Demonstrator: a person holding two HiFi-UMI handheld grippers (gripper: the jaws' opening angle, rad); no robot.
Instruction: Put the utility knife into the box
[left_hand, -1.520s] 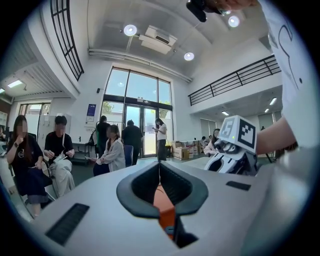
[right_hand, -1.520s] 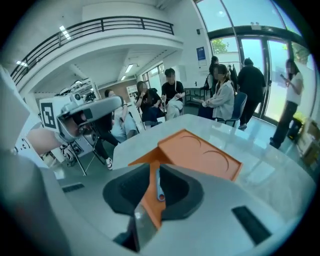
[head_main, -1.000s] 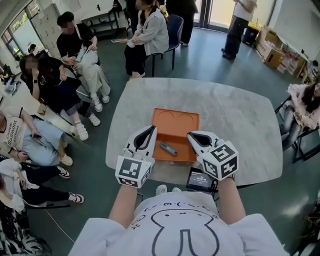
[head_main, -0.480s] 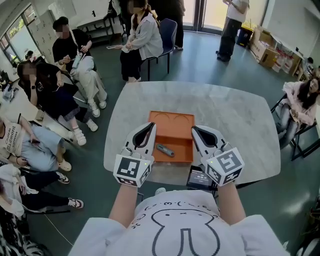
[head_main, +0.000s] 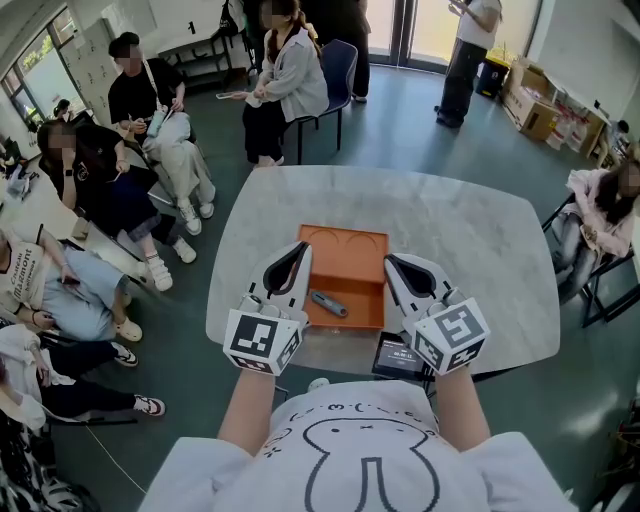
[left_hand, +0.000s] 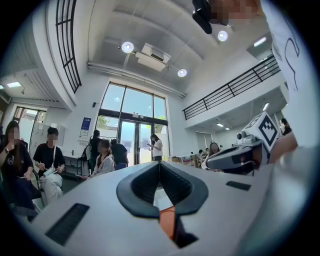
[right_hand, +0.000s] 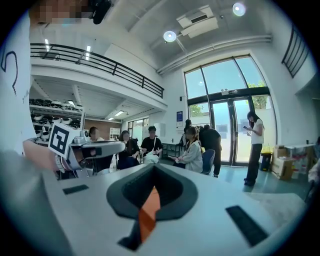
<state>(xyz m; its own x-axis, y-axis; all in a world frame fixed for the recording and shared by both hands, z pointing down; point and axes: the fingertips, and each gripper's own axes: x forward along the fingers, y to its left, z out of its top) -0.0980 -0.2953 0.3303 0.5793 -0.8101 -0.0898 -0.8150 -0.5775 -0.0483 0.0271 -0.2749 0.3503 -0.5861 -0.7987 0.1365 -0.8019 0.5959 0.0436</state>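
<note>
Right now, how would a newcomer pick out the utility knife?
On the pale, rounded stone-look table, find the shallow orange rectangular box near the front edge. The small grey utility knife lies slanted on its floor, the only loose thing inside.

The box (head_main: 350, 255) is plain orange against a surface (head_main: 470, 240) of pale grey marbling. The utility knife (head_main: 328, 303) is dark grey. The left claw (head_main: 298, 252) and right claw (head_main: 393, 263) are white with black pads, and their cubes carry black-and-white square markers. The floor (head_main: 400, 120) is dull blue-grey.
</note>
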